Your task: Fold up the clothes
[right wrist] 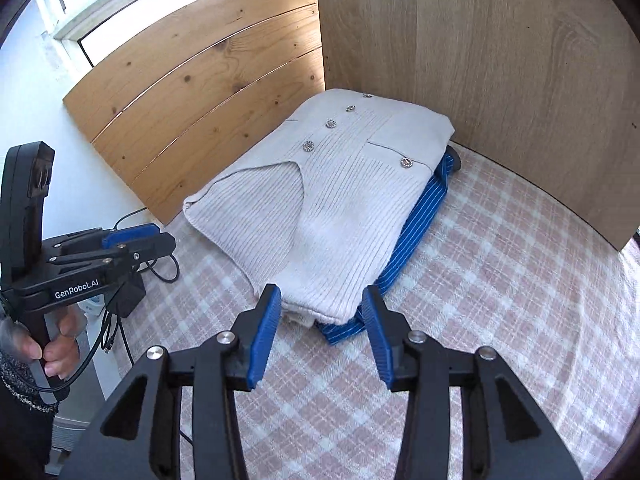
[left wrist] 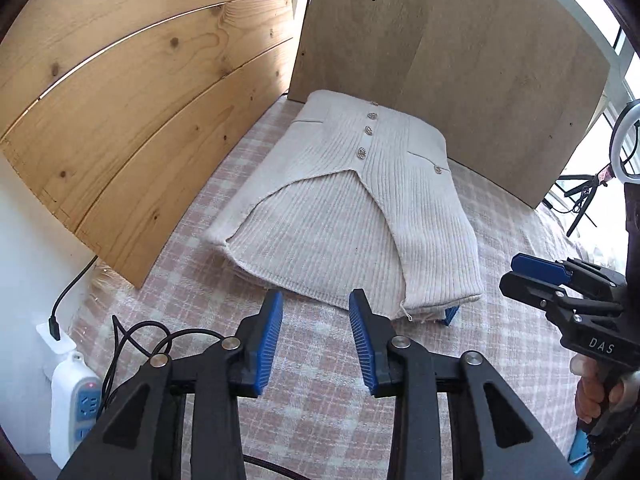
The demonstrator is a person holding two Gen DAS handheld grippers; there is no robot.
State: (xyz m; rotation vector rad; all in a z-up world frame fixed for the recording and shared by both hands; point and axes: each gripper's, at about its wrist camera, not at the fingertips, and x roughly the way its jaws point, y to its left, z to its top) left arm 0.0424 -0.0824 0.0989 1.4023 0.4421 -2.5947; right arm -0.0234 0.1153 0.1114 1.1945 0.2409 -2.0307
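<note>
While both tools [left wrist: 316, 300] [right wrist: 322, 296] gape empty, the ribbed cream cardigan [left wrist: 348, 208] lies folded.

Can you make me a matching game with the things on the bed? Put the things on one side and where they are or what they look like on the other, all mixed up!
Things:
1. cream cardigan
2. blue striped shirt
3. checked blanket
4. left gripper

Descriptions:
A. pink and white, spread under everything
B. open, holding nothing
C. folded, on top of the pile, shiny buttons
D. peeking out from under the pile

Pairs: 1-C, 2-D, 3-A, 4-B
</note>
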